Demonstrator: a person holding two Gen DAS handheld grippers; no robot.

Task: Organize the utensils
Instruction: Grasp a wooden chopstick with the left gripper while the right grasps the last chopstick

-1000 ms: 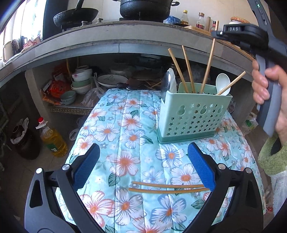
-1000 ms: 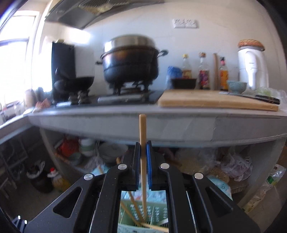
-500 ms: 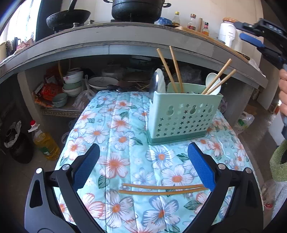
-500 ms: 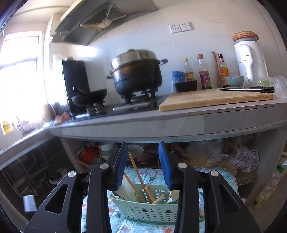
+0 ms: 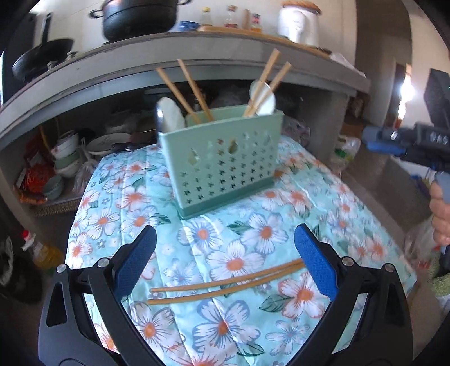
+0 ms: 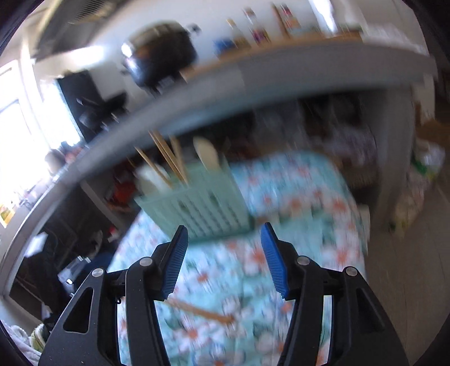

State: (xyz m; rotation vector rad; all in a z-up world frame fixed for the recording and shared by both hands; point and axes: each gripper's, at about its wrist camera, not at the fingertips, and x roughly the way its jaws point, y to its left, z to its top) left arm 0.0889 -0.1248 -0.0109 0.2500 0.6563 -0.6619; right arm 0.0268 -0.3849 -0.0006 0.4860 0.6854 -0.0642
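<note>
Chopsticks (image 5: 225,284), two, lying side by side near the front edge of the flowered tablecloth (image 5: 112,197), touching or nearly so, running left to right. Also seen, blurred, in the right wrist view (image 6: 202,311). Lying between the wide-spread pads of the left gripper (image 5: 225,267), held above them; nothing pressed, jaws open.

Beyond, near the middle of the cloth toward its back edge: green holder (image 5: 225,166), upright, star-punched. Four chopsticks standing in it, two leaning left (image 5: 182,90), two leaning right (image 5: 267,81). White spoon (image 5: 264,98) at the right pair, another pale spoon (image 5: 171,115) at the holder's left end.

Right gripper (image 6: 222,261) off the cloth's right edge, held in a hand (image 5: 441,214); jaws opening, nothing between them, pointing down at the cloth with the holder ahead.

Behind the table: grey counter (image 5: 84,81) with black pot (image 5: 137,17), pan (image 5: 42,59), bottles; bowls (image 5: 66,152) on the shelf beneath.
</note>
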